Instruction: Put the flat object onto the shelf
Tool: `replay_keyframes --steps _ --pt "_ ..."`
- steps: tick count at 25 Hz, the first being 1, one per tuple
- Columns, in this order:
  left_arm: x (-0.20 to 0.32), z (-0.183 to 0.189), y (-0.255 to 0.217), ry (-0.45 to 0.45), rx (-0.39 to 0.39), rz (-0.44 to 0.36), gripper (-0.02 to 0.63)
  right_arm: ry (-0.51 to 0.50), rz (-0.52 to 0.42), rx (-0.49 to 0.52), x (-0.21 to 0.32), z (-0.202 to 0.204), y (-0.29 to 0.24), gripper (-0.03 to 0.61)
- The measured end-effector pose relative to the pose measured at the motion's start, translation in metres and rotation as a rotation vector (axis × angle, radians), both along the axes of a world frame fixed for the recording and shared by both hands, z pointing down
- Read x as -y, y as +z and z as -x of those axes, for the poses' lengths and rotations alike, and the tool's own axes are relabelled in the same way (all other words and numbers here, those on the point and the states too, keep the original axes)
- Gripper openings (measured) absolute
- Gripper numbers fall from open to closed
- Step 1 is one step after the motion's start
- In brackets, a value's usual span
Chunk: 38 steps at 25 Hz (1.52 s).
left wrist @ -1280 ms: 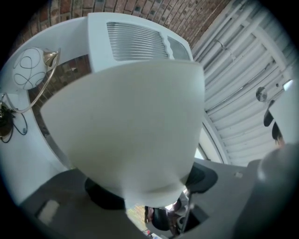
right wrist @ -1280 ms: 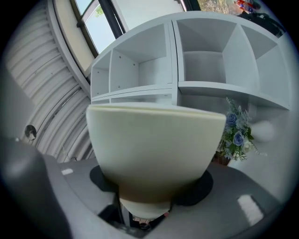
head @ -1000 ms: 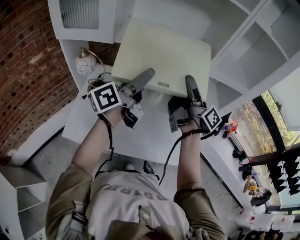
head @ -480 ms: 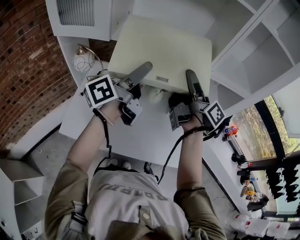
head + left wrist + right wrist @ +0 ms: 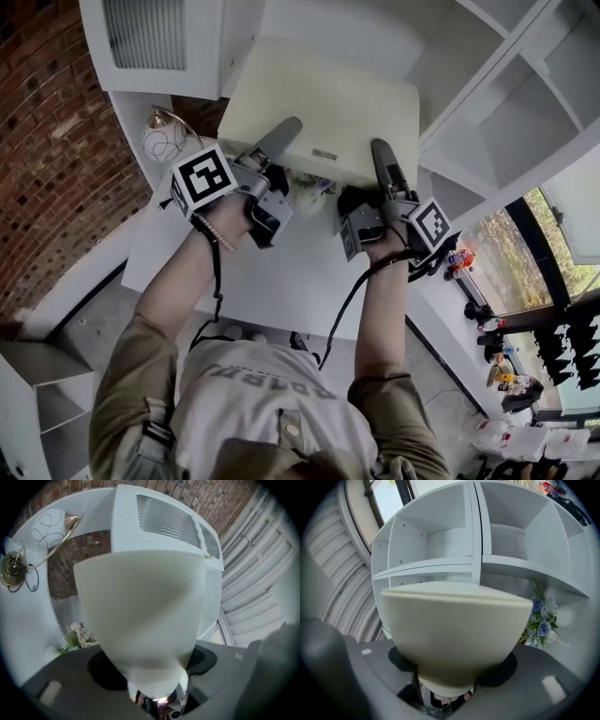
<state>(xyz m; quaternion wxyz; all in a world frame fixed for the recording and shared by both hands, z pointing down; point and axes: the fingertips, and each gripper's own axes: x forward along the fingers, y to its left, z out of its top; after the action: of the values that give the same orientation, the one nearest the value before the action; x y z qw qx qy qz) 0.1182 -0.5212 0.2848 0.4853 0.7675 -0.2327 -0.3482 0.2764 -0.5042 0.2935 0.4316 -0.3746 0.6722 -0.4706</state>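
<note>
The flat object (image 5: 328,98) is a wide cream panel held level above the white table (image 5: 281,281), in front of the shelf unit (image 5: 511,122). My left gripper (image 5: 279,134) grips its near left edge, one jaw lying over the top face, and its jaws are closing. My right gripper (image 5: 382,157) grips the near right edge the same way, and its jaws are opening slightly with the panel still between them. In both gripper views the flat object (image 5: 140,611) (image 5: 454,630) fills the space between the jaws. The shelf (image 5: 478,564) has open white cubbies just beyond the panel.
A white cabinet with a vent grille (image 5: 159,37) stands at the far left, by a brick wall (image 5: 47,141). A globe lamp (image 5: 161,141) and a bunch of flowers (image 5: 309,187) sit on the table under the panel. Windows lie to the right.
Both grippers and the panel have shifted slightly up and away towards the shelf. The grip on both near edges looks the same.
</note>
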Motion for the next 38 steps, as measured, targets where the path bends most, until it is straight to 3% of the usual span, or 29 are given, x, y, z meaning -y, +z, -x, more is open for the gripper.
replay_keyframes --steps 5,9,13,21,28,38 --pt "0.014 0.007 -0.004 -0.017 -0.085 0.05 0.325 0.008 -0.023 -0.028 0.001 0.0 -0.007 0.333" --pt "0.023 0.014 -0.007 -0.039 -0.132 0.072 0.319 -0.014 -0.045 -0.041 -0.003 -0.002 -0.006 0.388" --pt "0.027 0.016 -0.006 -0.049 -0.152 0.078 0.311 -0.025 -0.056 -0.043 -0.017 -0.001 0.004 0.425" --pt "0.03 0.014 -0.006 -0.053 -0.15 0.079 0.31 -0.071 -0.123 -0.047 -0.047 0.021 0.006 0.425" --pt "0.028 0.014 -0.007 -0.05 -0.125 0.066 0.318 -0.056 -0.102 -0.02 -0.038 0.032 0.001 0.269" --pt "0.016 0.005 -0.018 0.009 0.03 -0.143 0.388 0.073 -0.092 0.064 -0.025 0.022 -0.007 0.249"
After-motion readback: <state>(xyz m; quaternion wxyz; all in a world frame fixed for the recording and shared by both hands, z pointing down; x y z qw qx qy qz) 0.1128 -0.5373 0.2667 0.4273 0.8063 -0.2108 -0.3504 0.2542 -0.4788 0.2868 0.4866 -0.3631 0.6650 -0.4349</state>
